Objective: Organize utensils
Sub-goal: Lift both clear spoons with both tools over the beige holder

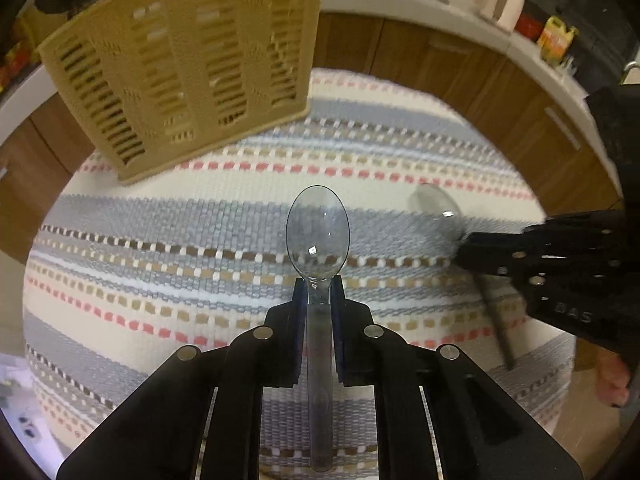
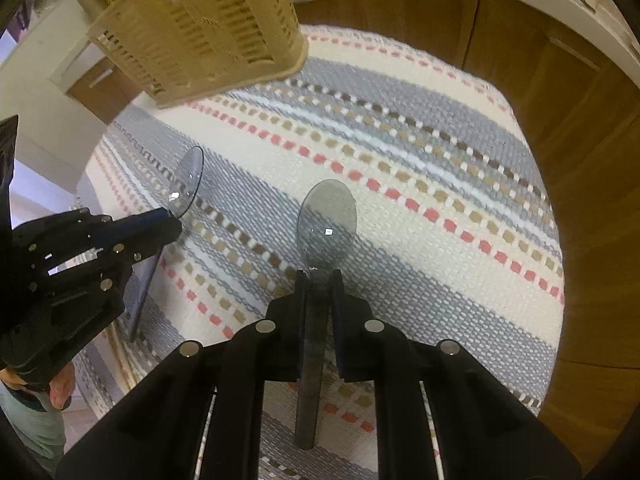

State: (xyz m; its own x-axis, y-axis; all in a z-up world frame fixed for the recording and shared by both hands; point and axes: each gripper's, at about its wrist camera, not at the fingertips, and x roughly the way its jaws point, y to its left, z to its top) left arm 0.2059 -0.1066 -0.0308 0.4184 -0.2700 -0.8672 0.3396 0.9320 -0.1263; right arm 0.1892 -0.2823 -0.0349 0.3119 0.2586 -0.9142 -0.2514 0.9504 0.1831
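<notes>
My left gripper [image 1: 319,285] is shut on the neck of a clear plastic spoon [image 1: 318,232], bowl pointing forward, above the striped mat. My right gripper [image 2: 319,280] is shut on a second clear plastic spoon [image 2: 327,220] in the same way. Each gripper shows in the other's view: the right one [image 1: 464,246] at the right edge with its spoon [image 1: 436,204], the left one [image 2: 172,222] at the left edge with its spoon [image 2: 187,186]. A tan slotted utensil basket [image 1: 188,64] stands at the far left of the mat; it also shows in the right wrist view [image 2: 208,28].
A woven striped mat [image 1: 200,208] covers the table. Wooden cabinet fronts [image 1: 440,60] and a white countertop [image 1: 400,8] with bottles lie beyond. A person's hand shows at the lower left of the right wrist view [image 2: 60,388].
</notes>
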